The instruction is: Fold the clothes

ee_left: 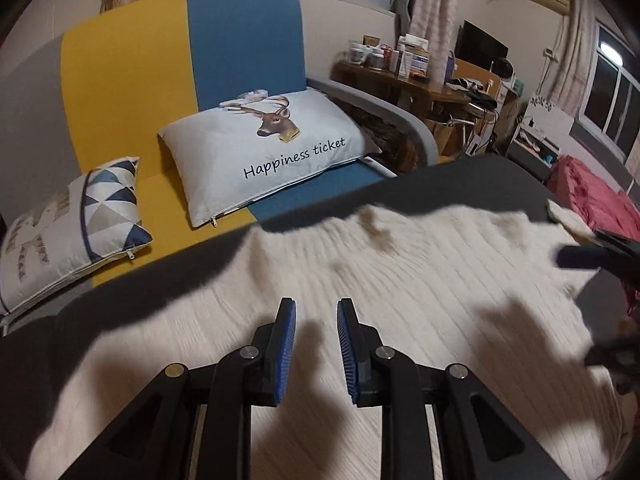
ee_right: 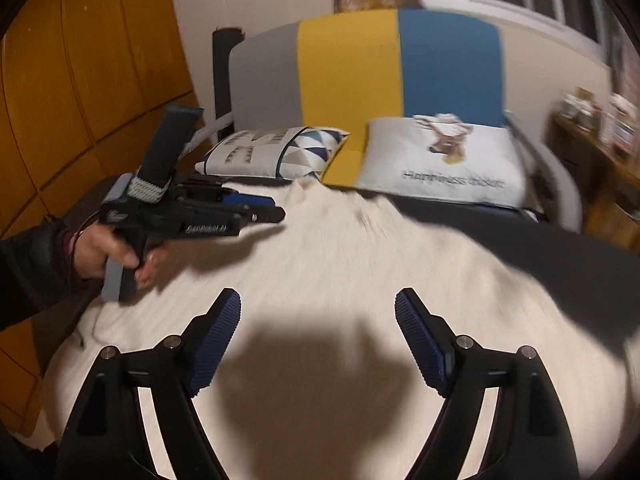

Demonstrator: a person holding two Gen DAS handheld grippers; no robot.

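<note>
Here a cream knit garment [ee_left: 360, 300] lies spread over a dark table [ee_left: 132, 276], covering most of it, with its far edge near a sofa [ee_left: 128, 92] striped grey, yellow and blue. The left gripper [ee_left: 316, 344] hangs above the knit, its blue-padded jaws a narrow gap apart with nothing between them. The right gripper [ee_right: 318, 344] is also over the cloth, jaws spread wide and empty, casting a broad shadow on the fabric. In the right wrist view a hand [ee_right: 116, 252] in a dark sleeve grips the left tool's handle. Two pillows sit on the sofa: a deer pillow [ee_left: 272, 152] and a triangle-patterned one [ee_left: 72, 228]
</note>
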